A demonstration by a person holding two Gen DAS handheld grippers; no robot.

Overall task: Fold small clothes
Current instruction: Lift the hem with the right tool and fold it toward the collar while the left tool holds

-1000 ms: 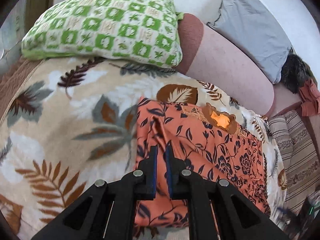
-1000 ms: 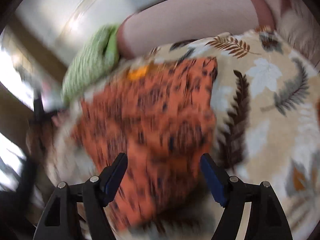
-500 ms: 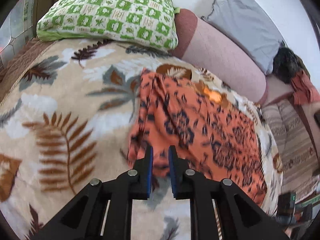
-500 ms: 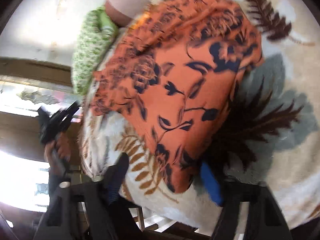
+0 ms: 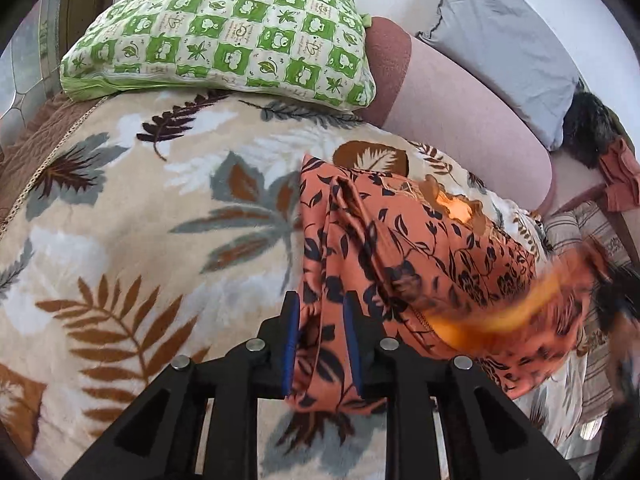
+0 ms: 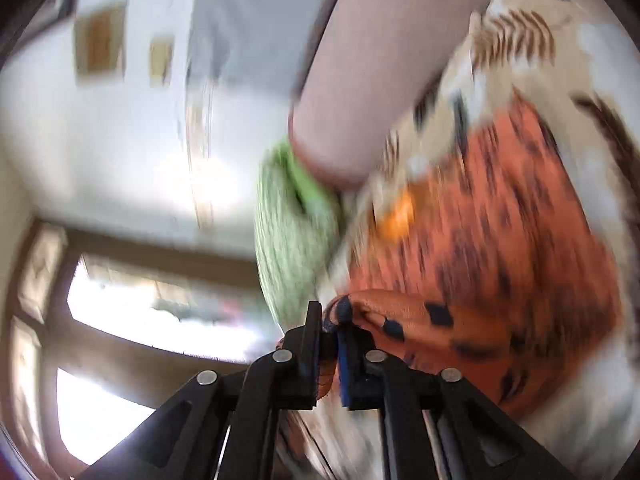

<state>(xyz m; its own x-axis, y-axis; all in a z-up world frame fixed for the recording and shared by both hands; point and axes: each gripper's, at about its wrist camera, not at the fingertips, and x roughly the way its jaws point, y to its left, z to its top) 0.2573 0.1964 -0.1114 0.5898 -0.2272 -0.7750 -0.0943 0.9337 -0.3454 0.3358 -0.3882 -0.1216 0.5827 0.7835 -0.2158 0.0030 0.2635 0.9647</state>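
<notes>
An orange garment with dark floral print lies on the leaf-patterned blanket. My left gripper points down at the garment's near left corner. Its jaws are opening, and a bunched fold of the cloth sits between the blue pads without being pinched. My right gripper is shut on an edge of the orange garment and holds it up off the blanket. In the left wrist view that raised edge shows as an orange blur at the right. The right wrist view is heavily motion-blurred.
A green checked pillow lies at the blanket's far end, with a pink bolster and a grey pillow to its right. Striped fabric lies at the right edge. A bright window shows in the right wrist view.
The left jaws have parted and come down around the garment's near left fold. The right gripper went from wide open to shut on the garment's edge, rolled, and swept sideways with it.
</notes>
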